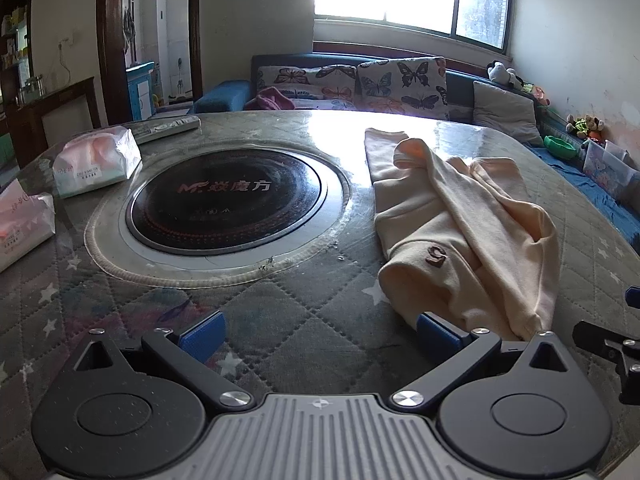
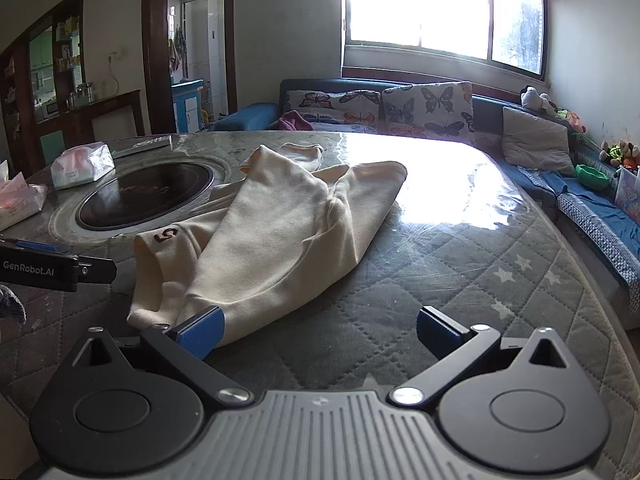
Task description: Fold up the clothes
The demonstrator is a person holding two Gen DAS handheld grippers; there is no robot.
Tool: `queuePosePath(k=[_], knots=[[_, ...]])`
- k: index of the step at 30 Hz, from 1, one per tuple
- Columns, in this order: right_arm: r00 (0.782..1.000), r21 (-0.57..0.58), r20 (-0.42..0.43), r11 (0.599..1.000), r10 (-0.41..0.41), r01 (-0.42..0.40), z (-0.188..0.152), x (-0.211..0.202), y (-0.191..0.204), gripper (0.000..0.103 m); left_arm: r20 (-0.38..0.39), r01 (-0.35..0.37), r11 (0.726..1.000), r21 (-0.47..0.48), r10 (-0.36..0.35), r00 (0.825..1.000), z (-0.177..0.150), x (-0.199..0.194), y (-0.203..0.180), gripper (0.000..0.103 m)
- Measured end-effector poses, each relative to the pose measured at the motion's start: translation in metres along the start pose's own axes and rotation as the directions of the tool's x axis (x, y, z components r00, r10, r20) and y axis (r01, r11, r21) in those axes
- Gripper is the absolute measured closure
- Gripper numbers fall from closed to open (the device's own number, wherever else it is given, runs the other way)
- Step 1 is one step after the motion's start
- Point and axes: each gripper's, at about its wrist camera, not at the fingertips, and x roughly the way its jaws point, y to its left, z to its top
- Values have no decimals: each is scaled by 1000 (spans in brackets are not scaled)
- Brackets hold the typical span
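Left claw and right claw are both hovering spread wide, gripping nothing, at the near hem of the cream garment. Garment is lying crumpled on the quilted tabletop; beyond it, round black hotplate, then tissue packs.

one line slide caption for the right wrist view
Open right tongs at the near edge of a cream garment lying crumpled on a quilted table.
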Motion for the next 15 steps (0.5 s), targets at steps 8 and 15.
queuePosePath(k=[8, 15], knots=[[1000, 5, -3, 1000, 8, -8, -8, -7, 7, 0, 2, 0, 1000, 28, 0, 1000, -9, -12, -10, 0], [1000, -2, 9, 1000, 5, -5, -10, -17, 11, 0, 21, 12, 999, 51, -13, 1000, -12, -22, -19, 0]])
